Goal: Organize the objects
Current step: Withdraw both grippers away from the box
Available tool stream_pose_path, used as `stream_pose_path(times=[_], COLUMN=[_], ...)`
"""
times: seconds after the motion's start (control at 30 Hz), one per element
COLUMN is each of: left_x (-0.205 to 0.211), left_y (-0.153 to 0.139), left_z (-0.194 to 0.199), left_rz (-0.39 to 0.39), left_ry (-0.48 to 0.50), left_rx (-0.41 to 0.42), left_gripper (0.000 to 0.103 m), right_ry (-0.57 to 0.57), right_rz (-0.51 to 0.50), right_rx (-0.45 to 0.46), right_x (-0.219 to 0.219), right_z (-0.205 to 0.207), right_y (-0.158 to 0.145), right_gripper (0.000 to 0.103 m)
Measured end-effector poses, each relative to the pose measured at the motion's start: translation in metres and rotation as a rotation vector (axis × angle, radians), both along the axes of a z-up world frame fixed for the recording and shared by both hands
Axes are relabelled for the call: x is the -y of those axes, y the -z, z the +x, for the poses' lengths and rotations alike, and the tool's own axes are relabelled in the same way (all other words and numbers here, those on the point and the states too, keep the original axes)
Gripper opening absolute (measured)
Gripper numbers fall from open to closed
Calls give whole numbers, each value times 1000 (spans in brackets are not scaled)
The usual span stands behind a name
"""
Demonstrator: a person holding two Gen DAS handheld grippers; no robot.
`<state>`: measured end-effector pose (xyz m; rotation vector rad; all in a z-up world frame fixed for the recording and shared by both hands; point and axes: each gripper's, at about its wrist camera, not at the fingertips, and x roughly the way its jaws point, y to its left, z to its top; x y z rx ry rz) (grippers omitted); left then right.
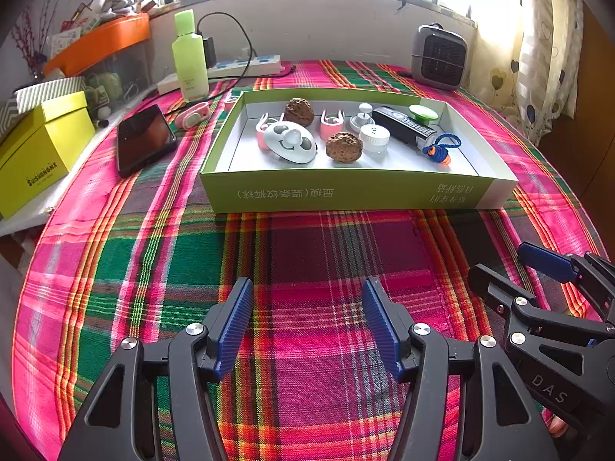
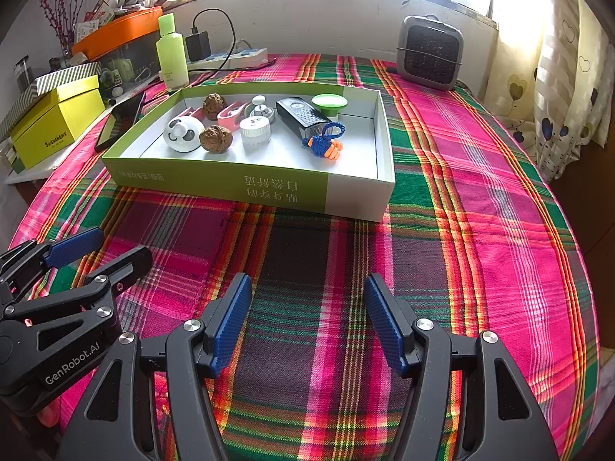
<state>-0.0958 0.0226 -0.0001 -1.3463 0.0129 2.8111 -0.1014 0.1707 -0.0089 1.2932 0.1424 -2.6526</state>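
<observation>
Left wrist view: your left gripper [image 1: 307, 322] sits at 6 o'clock, low over the plaid cloth [image 1: 153, 269]. Its blue pads stand wide apart with nothing between them, just cloth below. Your right gripper [image 1: 511, 269] pokes in at 4 o'clock, apart too and holding nothing. The green box [image 1: 346, 192] lies up at 12 o'clock, well away from both. Inside it you can see a panda toy [image 1: 290, 142], two walnuts [image 1: 343, 147], pink clips [image 1: 331, 125], a white jar [image 1: 374, 137], a black remote [image 1: 403, 125], a green cap [image 1: 423, 112] and a blue rope toy [image 1: 442, 150]. A black phone [image 1: 144, 138] lies on the cloth at 10 o'clock, left of the box.

Right wrist view: your right gripper [image 2: 307, 322] is at 6 o'clock, wide apart and empty over the cloth [image 2: 461, 230]. Your left gripper [image 2: 100, 249] shows at 8 o'clock. The green box [image 2: 215, 186] sits at 11 o'clock with all the small things in it. A grey heater [image 2: 430, 53] stands at 1 o'clock.
</observation>
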Motion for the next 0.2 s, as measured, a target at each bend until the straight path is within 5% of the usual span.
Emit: stream_pose_path(times=[0.2], left_x=[0], left_y=[0], left_z=[0], left_rz=[0], left_ry=[0], left_rx=[0], left_gripper=[58], right_ry=[0], right_rz=[0], right_rx=[0], right_x=[0], right_z=[0], right_y=[0], right_gripper=[62])
